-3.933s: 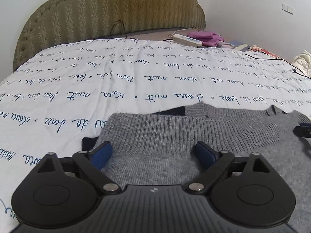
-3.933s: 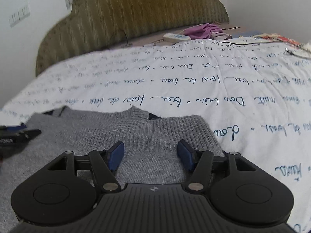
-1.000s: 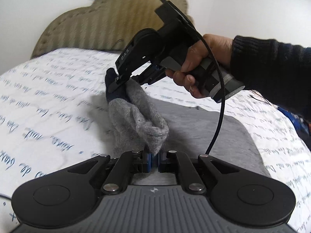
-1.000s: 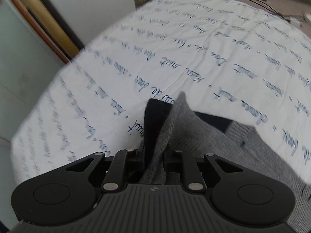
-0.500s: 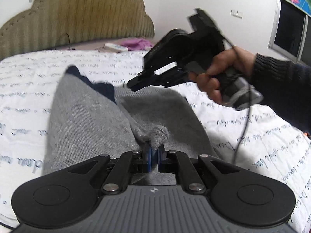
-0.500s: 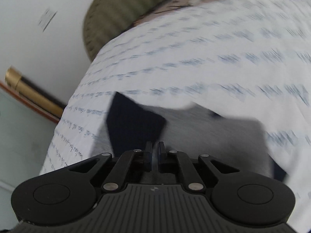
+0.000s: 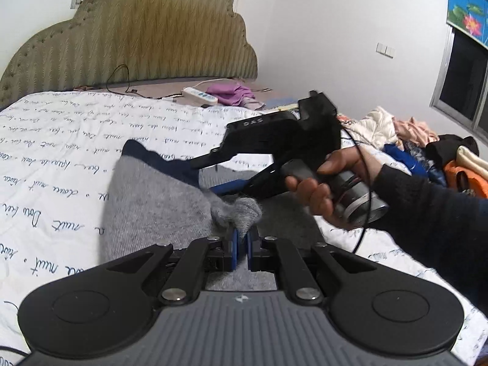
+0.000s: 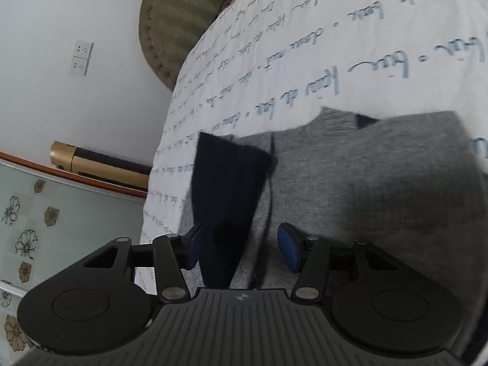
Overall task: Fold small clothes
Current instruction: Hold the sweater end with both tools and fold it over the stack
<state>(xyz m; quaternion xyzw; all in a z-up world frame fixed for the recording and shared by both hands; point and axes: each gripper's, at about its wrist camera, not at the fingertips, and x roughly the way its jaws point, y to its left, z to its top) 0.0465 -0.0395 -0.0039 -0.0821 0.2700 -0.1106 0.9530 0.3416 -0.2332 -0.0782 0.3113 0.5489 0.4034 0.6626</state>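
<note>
A grey knit sweater [image 7: 158,204] with navy trim lies folded lengthwise on the white printed bedsheet [image 7: 45,158]. My left gripper [image 7: 241,251] is shut on a bunched grey fold of it near the front. In the right wrist view the sweater [image 8: 381,189] spreads ahead, its navy cuff [image 8: 225,189] lying between the blue pads. My right gripper [image 8: 241,248] has its jaws opening, and the pads stand clear of the cloth. In the left wrist view a person's hand holds that right gripper [image 7: 213,172] just over the sweater's far half.
An olive padded headboard [image 7: 128,36] backs the bed. A power strip [image 7: 199,95] and purple cloth [image 7: 228,91] lie beside it. A heap of clothes [image 7: 421,143] sits at the right. The bed's left edge [image 8: 152,189] drops toward a floral glass panel [image 8: 61,222].
The right gripper came down from holding the sweater's corner up, laid it across the body, rolled, and its jaws went from shut to apart. The left gripper stayed shut on the fold and shifted sideways.
</note>
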